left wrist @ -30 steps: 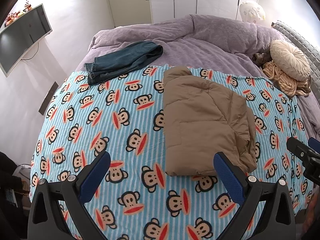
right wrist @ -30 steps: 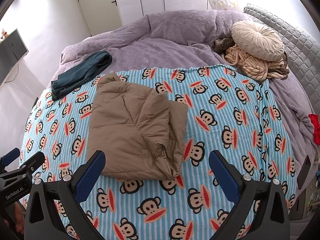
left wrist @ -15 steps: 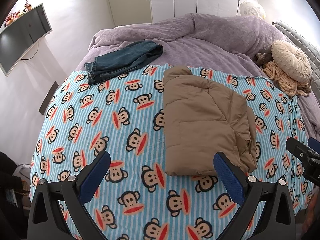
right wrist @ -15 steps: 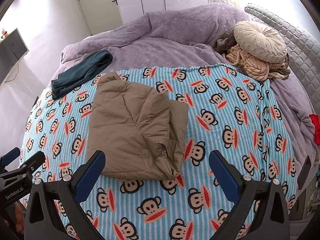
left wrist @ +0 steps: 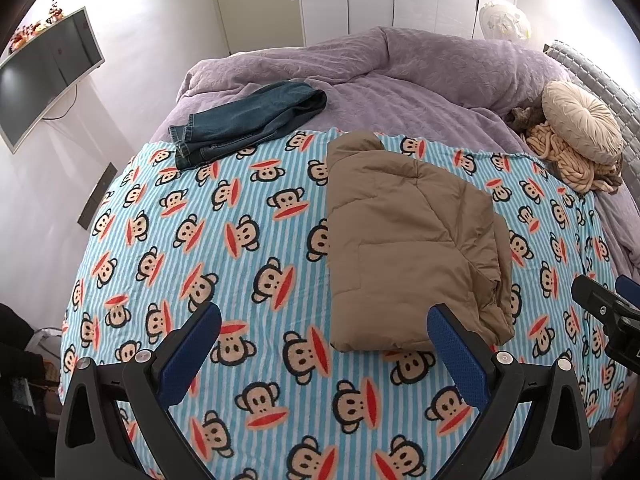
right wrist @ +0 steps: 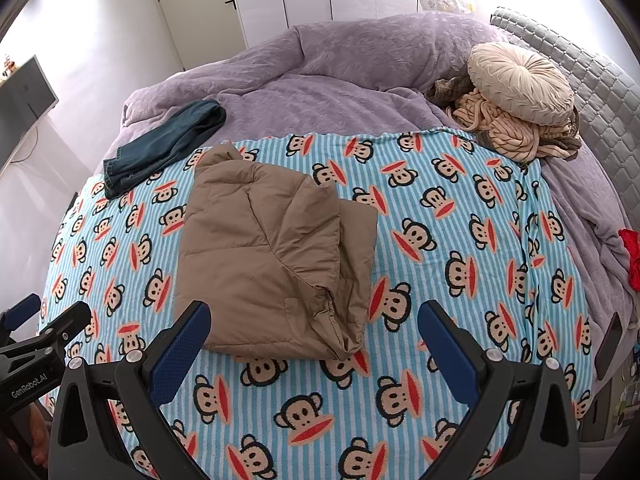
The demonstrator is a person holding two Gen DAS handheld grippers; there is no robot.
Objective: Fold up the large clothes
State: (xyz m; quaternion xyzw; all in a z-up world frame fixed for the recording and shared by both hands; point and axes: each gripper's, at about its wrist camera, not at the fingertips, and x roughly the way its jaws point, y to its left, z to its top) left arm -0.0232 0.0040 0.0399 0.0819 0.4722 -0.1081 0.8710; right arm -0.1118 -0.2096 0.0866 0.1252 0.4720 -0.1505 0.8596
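Observation:
A tan puffer jacket (left wrist: 408, 240) lies folded into a rough rectangle on the blue striped monkey-print blanket (left wrist: 224, 240); it also shows in the right wrist view (right wrist: 276, 256). My left gripper (left wrist: 324, 348) is open and empty, held above the blanket just in front of the jacket's near edge. My right gripper (right wrist: 314, 344) is open and empty, also held in front of the jacket's near edge. Each gripper shows at the edge of the other's view.
Folded blue jeans (left wrist: 248, 120) lie at the blanket's far left on the purple duvet (left wrist: 400, 72). A cream round cushion (right wrist: 520, 84) sits on a knit throw (right wrist: 500, 128) at the far right by the grey headboard. A wall TV (left wrist: 44, 76) hangs left.

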